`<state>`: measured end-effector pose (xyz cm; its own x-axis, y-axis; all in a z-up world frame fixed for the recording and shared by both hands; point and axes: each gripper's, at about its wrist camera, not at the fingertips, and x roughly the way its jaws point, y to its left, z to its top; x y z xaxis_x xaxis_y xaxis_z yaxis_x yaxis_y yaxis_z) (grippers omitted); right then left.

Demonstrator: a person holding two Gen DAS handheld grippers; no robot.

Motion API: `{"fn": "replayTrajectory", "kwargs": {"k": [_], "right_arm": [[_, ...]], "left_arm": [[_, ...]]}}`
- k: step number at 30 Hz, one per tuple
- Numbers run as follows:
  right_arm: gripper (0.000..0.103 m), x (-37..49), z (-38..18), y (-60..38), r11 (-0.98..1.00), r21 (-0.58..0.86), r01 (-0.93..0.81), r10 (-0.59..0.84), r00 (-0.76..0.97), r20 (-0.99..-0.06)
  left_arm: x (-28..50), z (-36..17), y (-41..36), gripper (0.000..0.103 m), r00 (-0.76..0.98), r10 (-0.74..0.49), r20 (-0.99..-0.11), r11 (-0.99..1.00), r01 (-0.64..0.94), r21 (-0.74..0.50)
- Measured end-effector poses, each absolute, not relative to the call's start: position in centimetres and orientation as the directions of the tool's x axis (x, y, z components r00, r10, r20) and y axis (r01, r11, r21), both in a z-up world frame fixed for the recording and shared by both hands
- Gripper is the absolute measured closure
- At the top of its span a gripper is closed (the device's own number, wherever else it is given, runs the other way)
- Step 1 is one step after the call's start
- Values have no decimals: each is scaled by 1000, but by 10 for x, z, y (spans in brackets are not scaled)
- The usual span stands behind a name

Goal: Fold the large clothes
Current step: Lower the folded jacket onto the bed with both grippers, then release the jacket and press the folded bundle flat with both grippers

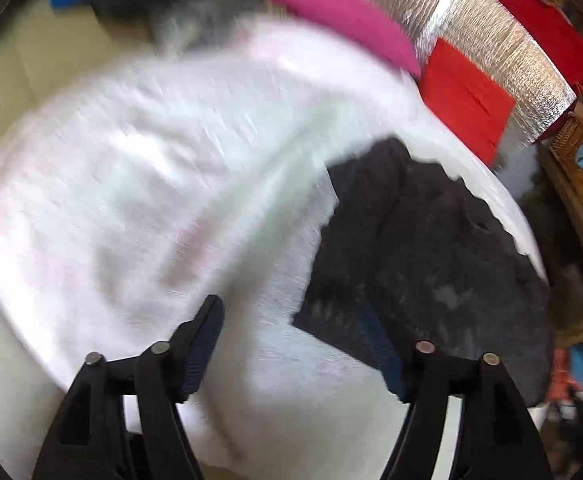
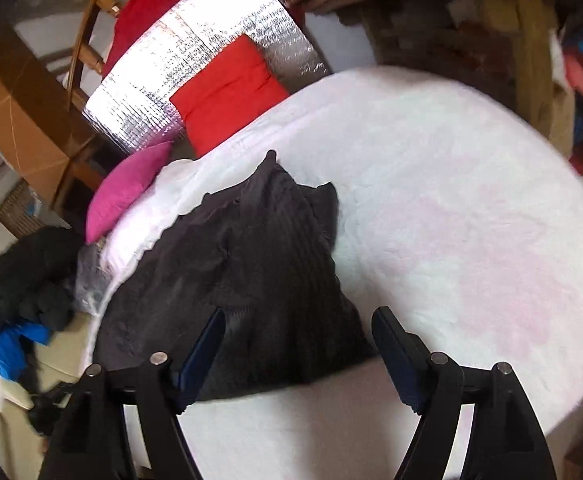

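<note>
on the white fluffy round rug [image 2: 431, 168], toward its left edge in the right wrist view: a dark grey ribbed garment [image 2: 247, 276], lying flat and partly folded into a rough wedge. long axis from the near rim of the rug up toward the far edge, narrowing to a small pointed tip aimed at the red cushion [image 2: 227, 92]; a second, shorter corner sticking up just right of that tip. left side of the garment reaching the rug's edge, near side broad and close to the camera.

right gripper [image 2: 298, 344] hovering over the garment's near-right corner, jaws wide apart, nothing between them; left finger above the dark cloth, right finger above bare rug.

left gripper [image 1: 291, 344] likewise spread wide and gripping nothing, over the seam where the garment [image 1: 419, 256] meets white pile [image 1: 131, 168]; view blurred, contact with the cloth impossible to tell.

beyond the rug's far edge: pink cushion [image 2: 127, 188] touching the rim, silver foil mat [image 2: 195, 60] under the red cushion, black and blue clothes heap [image 2: 23, 292] on the floor off the left side.
</note>
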<state>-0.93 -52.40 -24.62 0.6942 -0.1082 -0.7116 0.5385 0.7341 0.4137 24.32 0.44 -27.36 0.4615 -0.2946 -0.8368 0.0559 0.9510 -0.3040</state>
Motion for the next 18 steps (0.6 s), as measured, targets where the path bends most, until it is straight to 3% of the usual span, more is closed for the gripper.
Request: {"fn": "replayTrajectory", "kwargs": {"k": [3, 6, 10, 15, 17, 18], "right_arm": [[24, -13, -252, -510, 737, 463, 493, 4, 682, -732], [24, -9, -270, -504, 654, 583, 481, 125, 692, -711], [24, 10, -292, -501, 583, 609, 538, 149, 666, -731], [26, 35, -319, -505, 469, 652, 596, 164, 667, -727], [40, 42, -324, -505, 454, 649, 610, 154, 664, -731], [42, 46, -323, -505, 464, 633, 620, 138, 655, -743]], "left_arm": [[216, -260, -9, 19, 499, -254, -829, 967, 144, -209], [215, -266, -22, 19, 427, -301, -853, 953, 159, -257], [223, -289, -35, 19, 307, -342, -888, 939, 85, -332], [238, -303, -46, 19, 272, -247, -930, 967, 16, -252], [243, -305, -49, 19, 270, -235, -934, 970, 8, -242], [246, -305, -51, 19, 274, -226, -935, 973, 12, -231]]}}
